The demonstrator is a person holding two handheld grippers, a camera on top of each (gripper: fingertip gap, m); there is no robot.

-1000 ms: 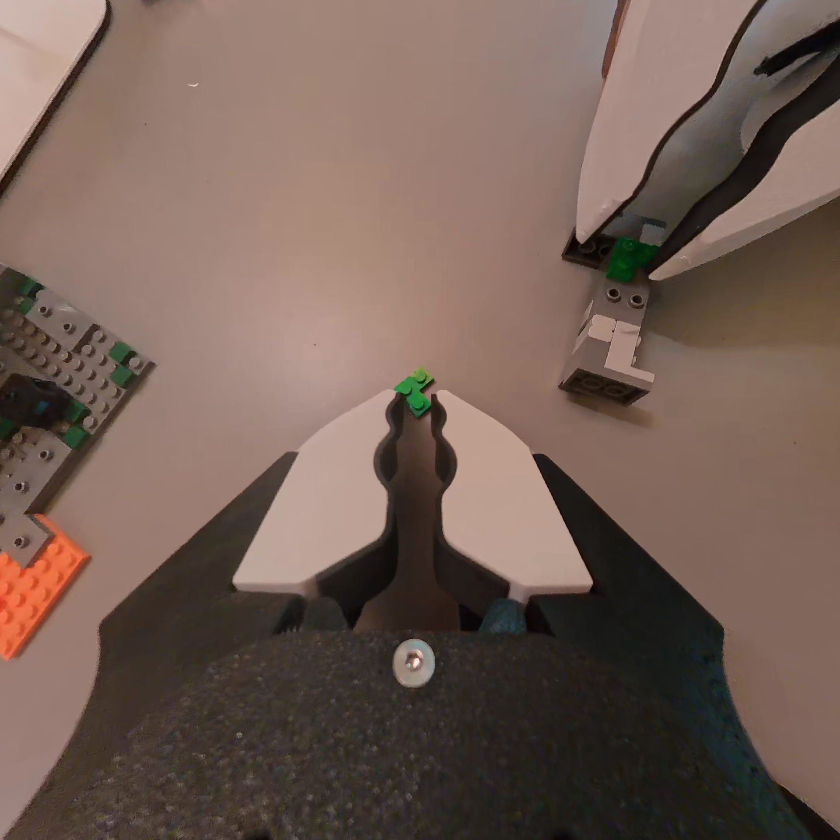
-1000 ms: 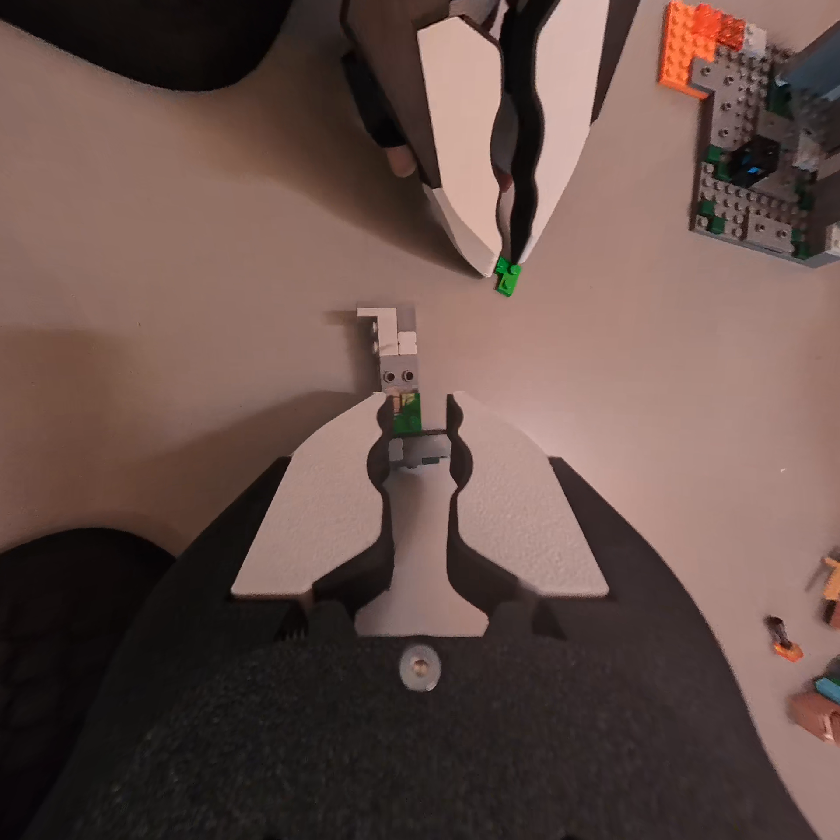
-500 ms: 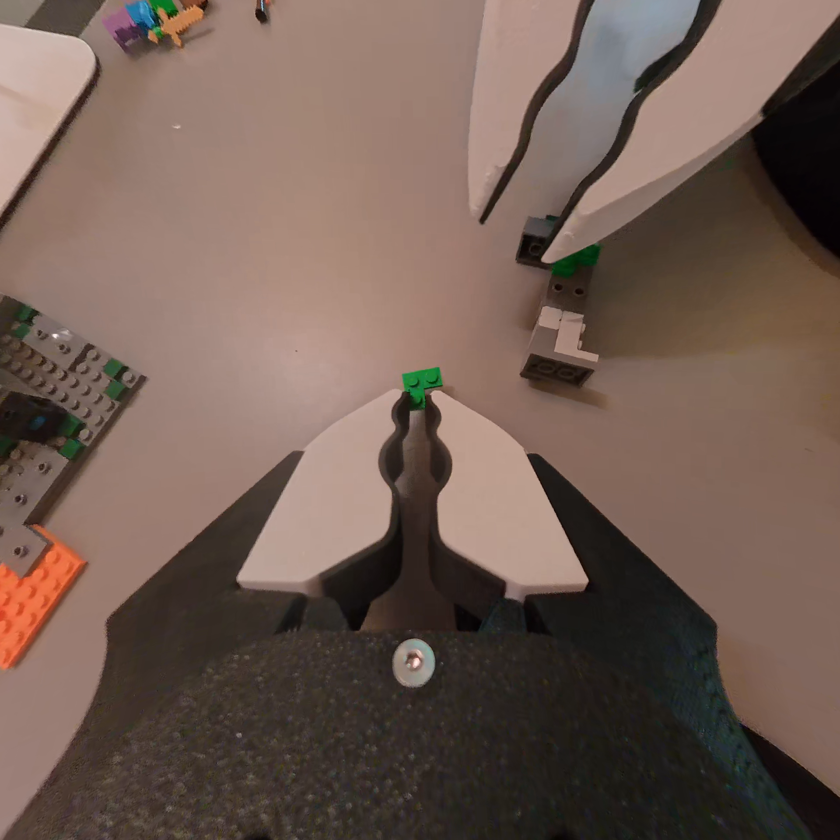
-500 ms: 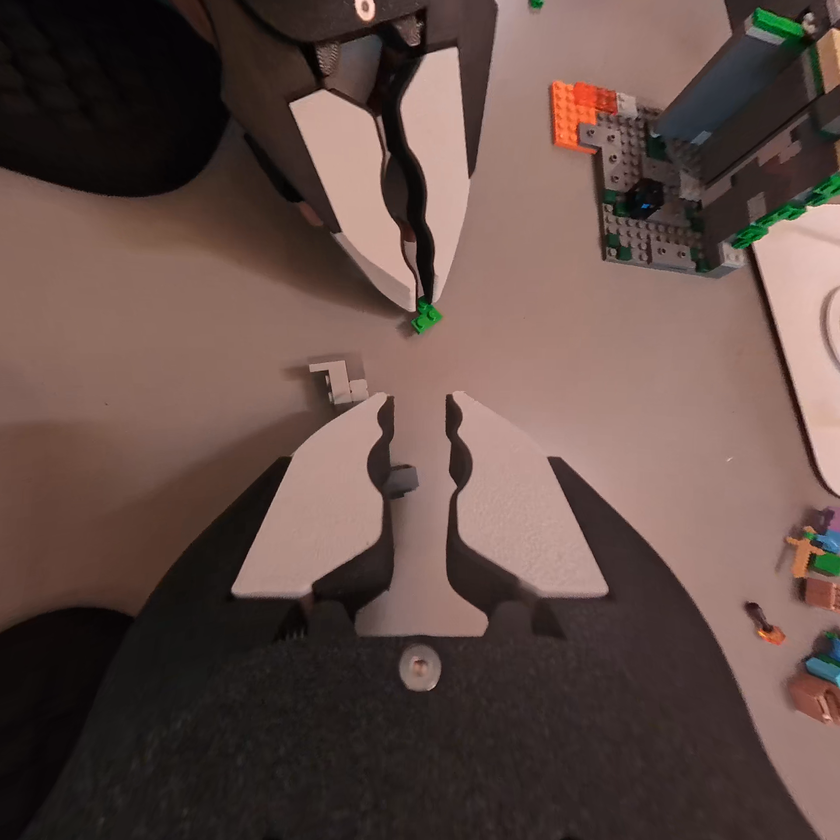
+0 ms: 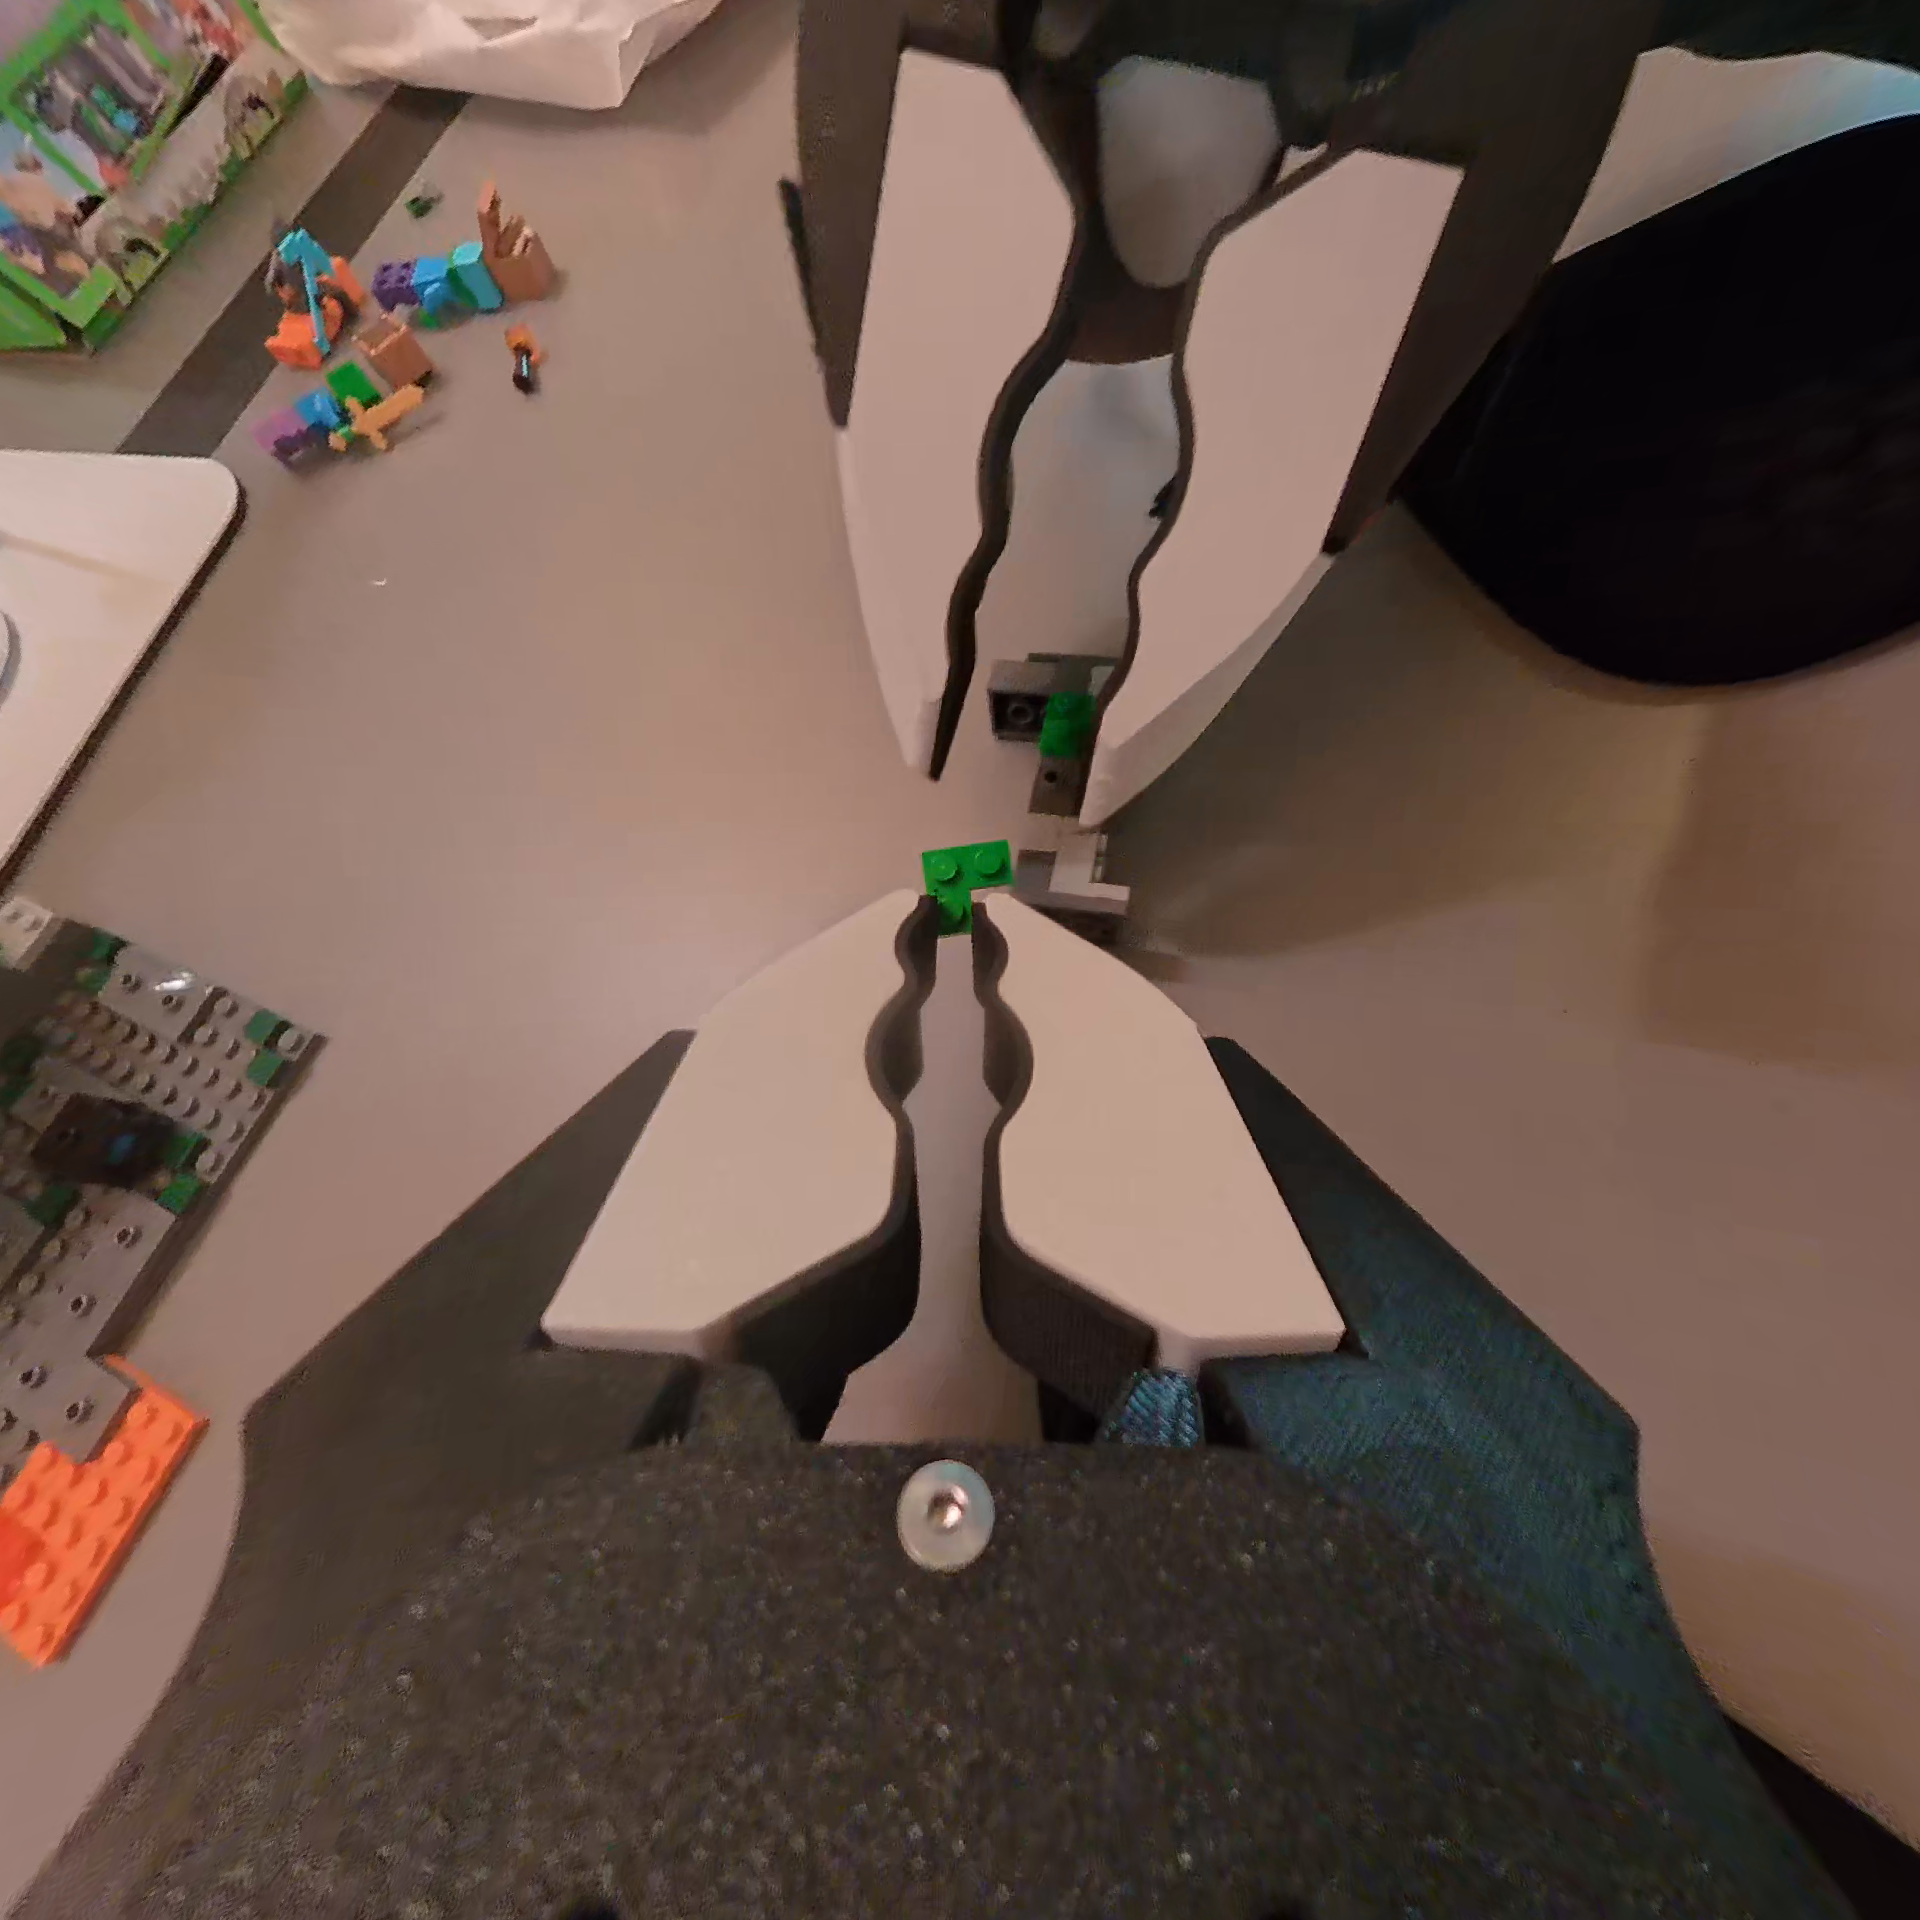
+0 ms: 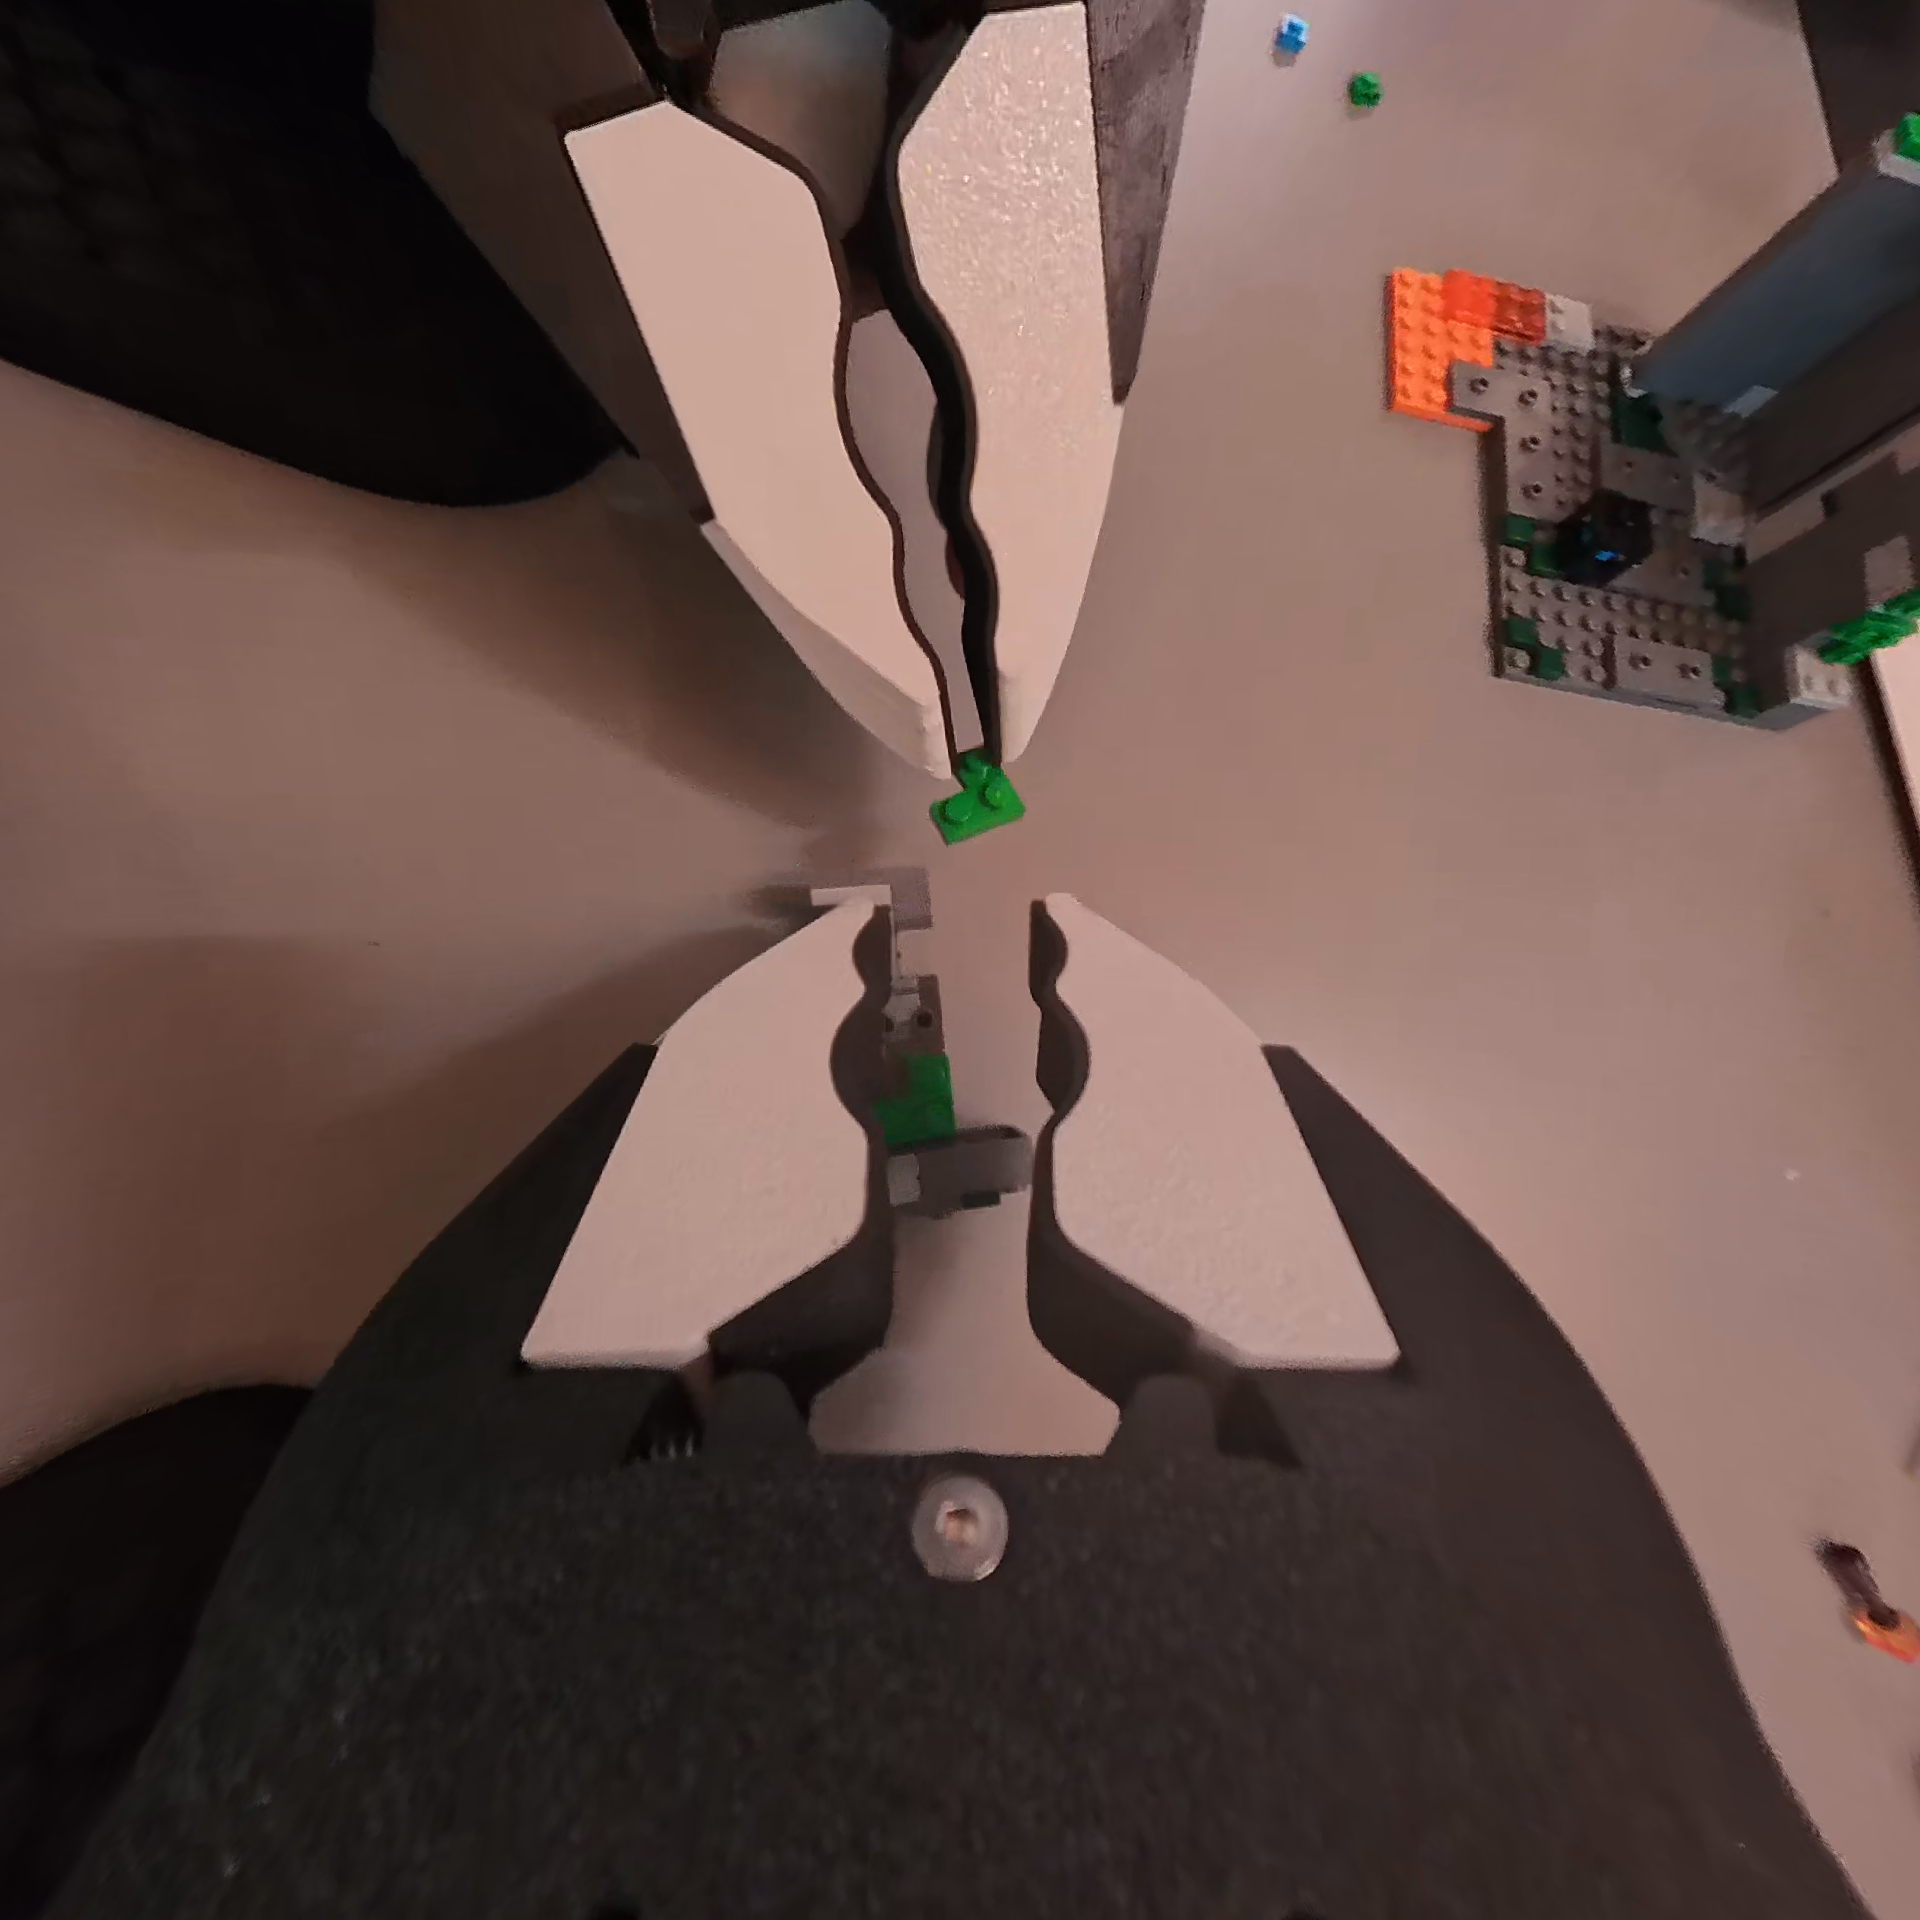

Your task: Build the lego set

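Grey tabletop [image 5: 582,727] all around, warm light, and two tools facing each other tip to tip over it. Left tool [image 5: 951,906] first: its two white fingers are pinched nearly together, and one small green corner plate [image 5: 964,871] is nipped at the very tips, three studs showing, most of it sticking out past the fingers. From the right wrist view that same left tool [image 6: 971,756] comes down from the top with the green corner plate [image 6: 977,808] hanging at its point.

Right tool [image 6: 961,909] now: its fingers stand well apart, and between them lies one grey sub-build [image 6: 920,1091] with a green patch on it and a dark grey block at its near end. It sits against the left finger; clear gap to the right one, so no grip that I can see. In the left wrist view the right tool [image 5: 1013,795] straddles that grey sub-build [image 5: 1060,790], which is just beside the held plate.

Further out, one larger model [image 6: 1621,582] on a grey studded base with one orange plate at its corner, tall grey-blue walls rising at its far side. Same model [image 5: 114,1164] at the left edge of the other view. Beyond it, a scatter of colourful loose pieces [image 5: 395,312], one boxed set [image 5: 104,177] with green edging, and one white tray corner [image 5: 94,582].
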